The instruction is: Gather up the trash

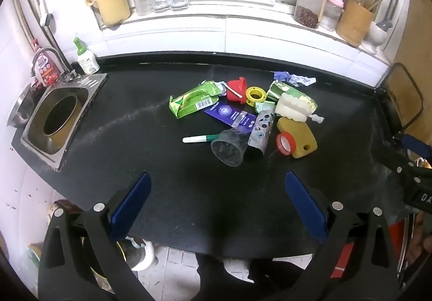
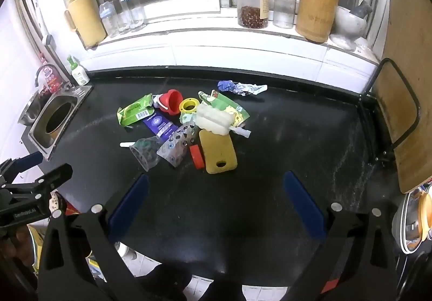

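A pile of trash lies mid-counter: a green wrapper [image 1: 193, 101] [image 2: 133, 112], a purple packet [image 1: 232, 115], a clear plastic cup [image 1: 229, 147] [image 2: 145, 151], a red cup [image 1: 237, 89] [image 2: 172, 101], a yellow tape ring [image 1: 256, 94], a yellow sponge-like block [image 1: 297, 137] [image 2: 217, 152], a red tape roll [image 1: 284, 143], a white plastic piece [image 1: 293, 108] and crumpled blue-white paper [image 1: 294, 78] [image 2: 240, 88]. My left gripper [image 1: 217, 206] is open and empty, short of the pile. My right gripper [image 2: 216, 204] is open and empty too.
A steel bin opening [image 1: 60, 117] [image 2: 58, 117] is set into the counter at the left, by a tap and soap bottle [image 1: 86, 58]. Jars, bottles and a utensil holder [image 2: 316, 12] stand on the windowsill. A wooden board in a rack [image 2: 399, 101] stands at the right.
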Demonstrator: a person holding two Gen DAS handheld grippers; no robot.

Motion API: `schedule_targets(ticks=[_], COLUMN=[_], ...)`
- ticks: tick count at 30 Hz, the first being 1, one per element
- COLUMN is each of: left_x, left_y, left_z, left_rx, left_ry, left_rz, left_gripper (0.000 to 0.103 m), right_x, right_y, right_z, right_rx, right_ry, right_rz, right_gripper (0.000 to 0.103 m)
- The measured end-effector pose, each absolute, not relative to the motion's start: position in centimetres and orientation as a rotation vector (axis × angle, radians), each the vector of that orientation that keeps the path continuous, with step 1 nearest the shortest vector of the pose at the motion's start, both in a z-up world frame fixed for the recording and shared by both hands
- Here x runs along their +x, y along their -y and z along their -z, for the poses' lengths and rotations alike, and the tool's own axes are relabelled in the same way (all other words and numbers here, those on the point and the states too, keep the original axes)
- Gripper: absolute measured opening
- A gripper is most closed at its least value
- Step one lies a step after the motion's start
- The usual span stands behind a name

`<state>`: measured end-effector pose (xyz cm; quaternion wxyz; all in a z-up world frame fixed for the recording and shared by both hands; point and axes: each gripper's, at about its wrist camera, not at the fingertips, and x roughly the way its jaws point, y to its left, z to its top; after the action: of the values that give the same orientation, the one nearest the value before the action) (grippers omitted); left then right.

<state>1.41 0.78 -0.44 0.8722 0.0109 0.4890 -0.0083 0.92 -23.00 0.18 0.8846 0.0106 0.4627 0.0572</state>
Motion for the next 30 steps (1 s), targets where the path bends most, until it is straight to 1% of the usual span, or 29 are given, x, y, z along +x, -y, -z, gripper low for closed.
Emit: schedule_targets(ticks=[1, 2, 30], left_x=[1.0, 1.3, 1.5], left_y=[-1.0, -0.9, -1.0], left_z=[0.0, 0.5, 1.0], left_rx=[-0.006, 0.024, 0.033], left_ry=[-1.047, -1.018, -1.021], left_rz=[-0.004, 0.014, 0.017], left_gripper=[0.097, 0.097, 0.097], right_x=[1.0, 1.1, 2.4], right_y=[23.0, 23.0, 22.6], right_z=[-0.3, -0.3, 0.3], right_rx=[0.023, 0.022, 0.019], right_ry=[-0.964, -0.964, -0.973], right_rz=[-0.120, -0.119, -0.125], right_gripper=[0.097, 0.097, 0.097])
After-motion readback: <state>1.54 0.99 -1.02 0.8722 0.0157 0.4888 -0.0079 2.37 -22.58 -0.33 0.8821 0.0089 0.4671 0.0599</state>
